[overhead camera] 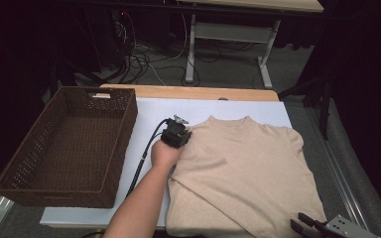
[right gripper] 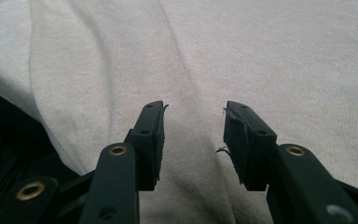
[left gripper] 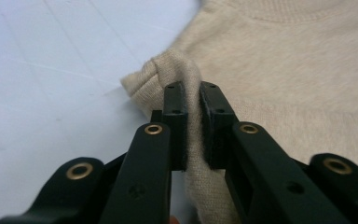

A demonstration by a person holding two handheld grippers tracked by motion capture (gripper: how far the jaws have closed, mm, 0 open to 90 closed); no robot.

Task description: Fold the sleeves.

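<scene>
Pinching a raised fold at the shoulder of one beige sweater point(overhead camera: 243, 173), the left gripper point(left gripper: 193, 100) is clamped on the knit, forearm reaching up the white table point(overhead camera: 144, 111). Right gripper point(right gripper: 193, 135) hovers spread over the cloth. One empty brown wicker basket point(overhead camera: 39, 171) sits left.

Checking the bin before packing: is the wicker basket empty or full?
Empty: the wicker basket beside the sweater shows its bare woven floor.

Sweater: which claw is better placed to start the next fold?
Left. The left claw is already shut on a pinch of the sweater at its shoulder; the right claw is open, gripping nothing.
</scene>
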